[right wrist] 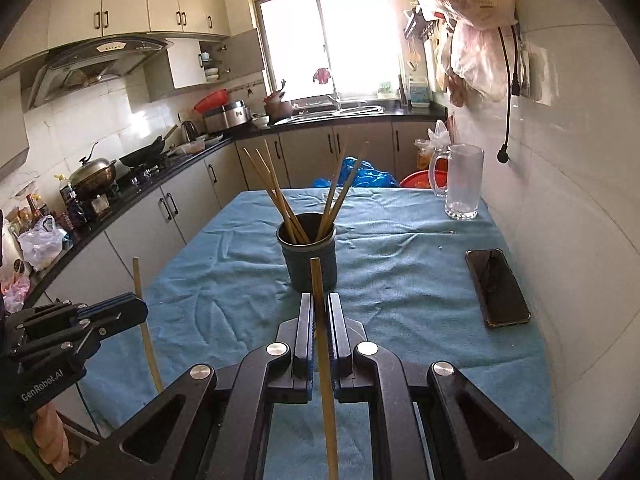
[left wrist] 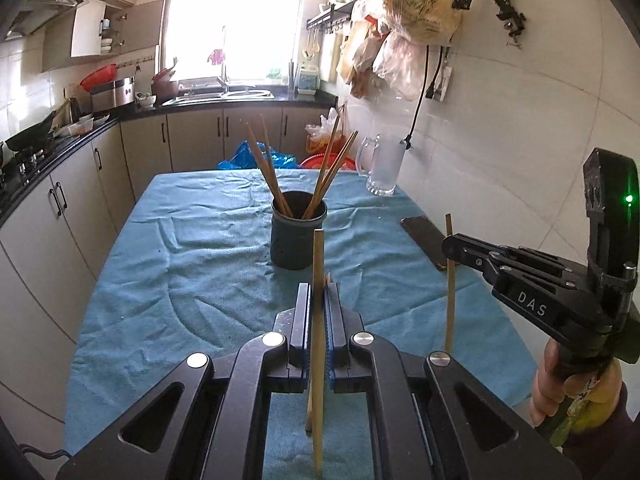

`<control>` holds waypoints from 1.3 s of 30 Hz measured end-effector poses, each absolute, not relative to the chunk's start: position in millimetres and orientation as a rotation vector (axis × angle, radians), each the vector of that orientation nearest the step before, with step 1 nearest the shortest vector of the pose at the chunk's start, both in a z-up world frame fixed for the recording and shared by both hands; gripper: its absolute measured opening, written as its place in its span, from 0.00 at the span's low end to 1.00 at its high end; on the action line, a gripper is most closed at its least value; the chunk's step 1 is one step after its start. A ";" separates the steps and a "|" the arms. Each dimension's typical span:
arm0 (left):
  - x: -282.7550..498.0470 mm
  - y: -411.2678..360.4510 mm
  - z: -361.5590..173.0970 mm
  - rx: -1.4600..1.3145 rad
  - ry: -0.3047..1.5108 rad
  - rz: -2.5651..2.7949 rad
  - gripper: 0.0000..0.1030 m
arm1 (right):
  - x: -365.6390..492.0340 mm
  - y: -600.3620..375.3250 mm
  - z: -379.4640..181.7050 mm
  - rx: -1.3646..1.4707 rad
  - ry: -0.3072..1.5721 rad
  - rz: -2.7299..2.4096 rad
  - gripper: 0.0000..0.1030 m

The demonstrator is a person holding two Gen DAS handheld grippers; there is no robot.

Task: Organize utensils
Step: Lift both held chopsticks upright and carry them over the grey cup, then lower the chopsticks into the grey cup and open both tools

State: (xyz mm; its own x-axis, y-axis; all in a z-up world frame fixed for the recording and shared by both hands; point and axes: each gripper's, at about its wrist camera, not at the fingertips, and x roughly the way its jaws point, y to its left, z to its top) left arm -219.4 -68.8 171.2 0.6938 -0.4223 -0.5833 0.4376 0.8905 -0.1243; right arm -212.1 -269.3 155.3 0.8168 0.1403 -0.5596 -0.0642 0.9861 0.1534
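A dark round utensil holder (left wrist: 298, 234) stands mid-table with several wooden chopsticks (left wrist: 266, 164) leaning in it; it also shows in the right wrist view (right wrist: 308, 258). My left gripper (left wrist: 319, 300) is shut on an upright chopstick (left wrist: 318, 256), just short of the holder. My right gripper (right wrist: 320, 312) is shut on another upright chopstick (right wrist: 318, 280), also just short of the holder. The right gripper shows in the left wrist view (left wrist: 450, 246) to the right, holding its chopstick (left wrist: 451, 304). The left gripper shows in the right wrist view (right wrist: 138, 312) at lower left with its chopstick (right wrist: 140, 284).
A blue towel (left wrist: 200, 264) covers the table. A black phone (right wrist: 496, 288) lies near the right edge by the tiled wall. A glass mug (right wrist: 462, 182) stands at the far right corner. Kitchen counters (right wrist: 132, 192) run along the left and back.
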 end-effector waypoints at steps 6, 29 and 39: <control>-230.6 -67.3 181.4 0.016 0.618 -0.496 0.05 | -220.4 -267.5 162.7 0.133 0.586 0.124 0.06; -206.3 -61.7 215.5 -0.006 0.567 -0.495 0.05 | -213.5 -273.4 193.1 0.125 0.508 0.129 0.06; -166.5 -58.0 264.6 -0.034 0.505 -0.484 0.05 | -179.3 -275.1 241.3 0.107 0.429 0.122 0.06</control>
